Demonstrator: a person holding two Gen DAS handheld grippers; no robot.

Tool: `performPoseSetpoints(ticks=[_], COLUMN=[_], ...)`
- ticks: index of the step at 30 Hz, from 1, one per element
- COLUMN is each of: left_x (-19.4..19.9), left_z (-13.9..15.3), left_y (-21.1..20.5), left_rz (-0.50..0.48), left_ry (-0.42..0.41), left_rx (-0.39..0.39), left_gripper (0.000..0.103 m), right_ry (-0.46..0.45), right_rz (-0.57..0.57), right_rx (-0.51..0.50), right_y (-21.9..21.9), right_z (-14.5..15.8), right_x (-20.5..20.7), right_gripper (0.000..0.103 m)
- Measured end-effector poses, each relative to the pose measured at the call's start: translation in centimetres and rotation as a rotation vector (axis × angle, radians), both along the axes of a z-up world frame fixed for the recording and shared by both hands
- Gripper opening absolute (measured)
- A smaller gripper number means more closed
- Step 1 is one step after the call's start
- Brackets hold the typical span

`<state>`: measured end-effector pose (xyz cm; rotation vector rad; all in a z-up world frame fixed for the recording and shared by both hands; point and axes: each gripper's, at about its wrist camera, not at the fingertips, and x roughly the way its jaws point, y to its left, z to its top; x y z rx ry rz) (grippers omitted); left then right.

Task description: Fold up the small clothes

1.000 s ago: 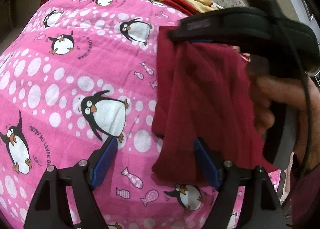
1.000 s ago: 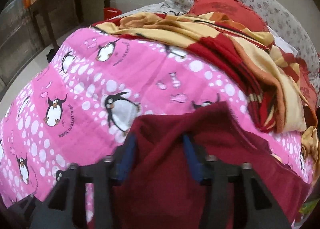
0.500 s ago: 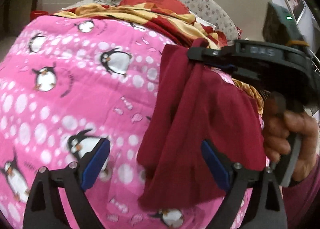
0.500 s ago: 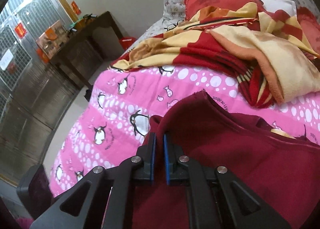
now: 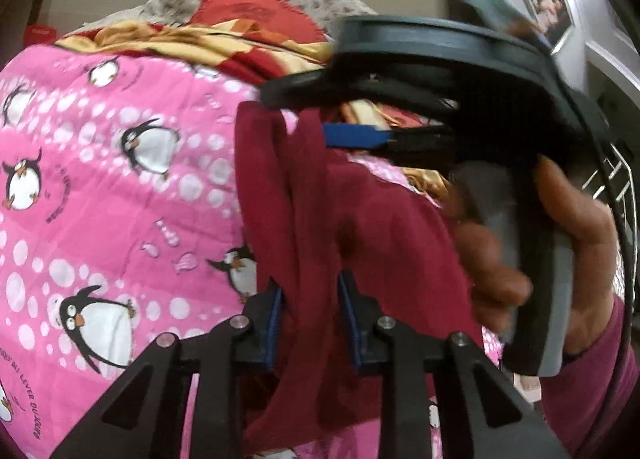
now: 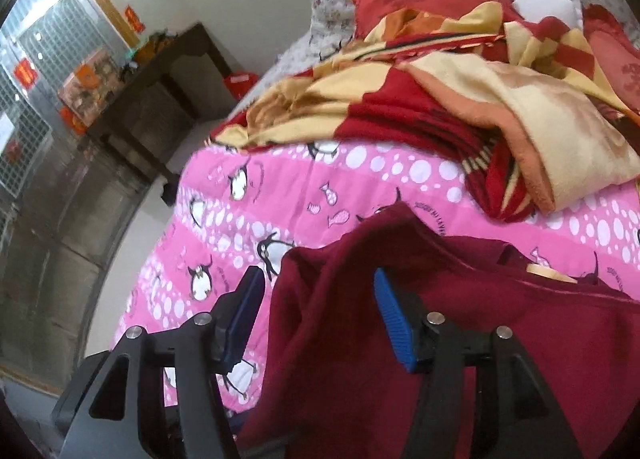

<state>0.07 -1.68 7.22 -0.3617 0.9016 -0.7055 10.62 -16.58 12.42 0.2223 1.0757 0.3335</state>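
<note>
Maroon garment [image 5: 384, 227], centre frame: soft, light, floppy; best pinched at a hem. Left gripper [image 5: 310, 323] clamps a bunched fold; right gripper [image 6: 320, 319] stands spread, holding nothing.

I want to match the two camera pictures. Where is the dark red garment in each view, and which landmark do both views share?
Left wrist view: the dark red garment hangs in the centre, pinched between the left gripper fingers.
Right wrist view: it fills the lower right, between the open right gripper fingers.
Shared landmark: the pink penguin bedsheet.
</note>
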Motion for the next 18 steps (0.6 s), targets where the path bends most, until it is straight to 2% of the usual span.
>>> performPoseSetpoints(ticks=[2,4,6,7,8,9,10,11,14,16,18], left_x=[-0.2,-0.2,-0.2,-0.3,-0.4,-0.6,-0.9,-1.1,-1.5,-1.3,-0.7], left_z=[0.4,0.8,1.0,1.1,1.1,1.2,1.3,1.4,1.1,0.5,-0.1], left_y=[-0.8,-1.7,-1.8,-1.5,-0.8,-0.3,0.6,1.2,2.9,2.9,2.3], left_rz=[-0.014,-0.019,-0.012,-0.003,0.005,0.007,0.027,0.047,0.111,0.113,0.09], left_ry=[-0.018,-0.033,-0.036,-0.031,-0.027,-0.029,-0.037,-0.046,-0.101,-0.083,-0.044], left_rx=[0.015,0.04,0.065,0.07,0.07,0.067,0.076,0.087,0.14,0.166,0.148], left_gripper=[0.027,0.027,0.028,0.032,0.046,0.055,0.076,0.086,0.094,0.095,0.095], right_ry=[0.047,0.08,0.041,0.021,0.009,0.001,-0.007,-0.014,-0.046,-0.053,-0.051], right_rz=[0.047,0.113,0.116,0.096,0.075,0.055,0.038,0.028,0.012,0.001,-0.01], right_rx=[-0.061,-0.173,-0.261,-0.255,-0.223,-0.184,-0.151,-0.129,-0.085,-0.067,-0.044], right_y=[1.6,3.4,3.9,3.4,2.5,1.5,0.6,-0.1,-1.8,-2.6,-3.0], right_z=[-0.9,-1.8,-1.9,-1.8,-1.6,-1.4,-1.2,-1.0,-0.5,-0.3,-0.3], right_x=[0.4,0.5,-0.1,-0.4,-0.7,-0.9,-1.2,-1.5,-2.4,-2.7,-2.9], right_gripper=[0.061,0.061,0.056,0.041,0.03,0.027,0.024,0.022,0.022,0.022,0.021])
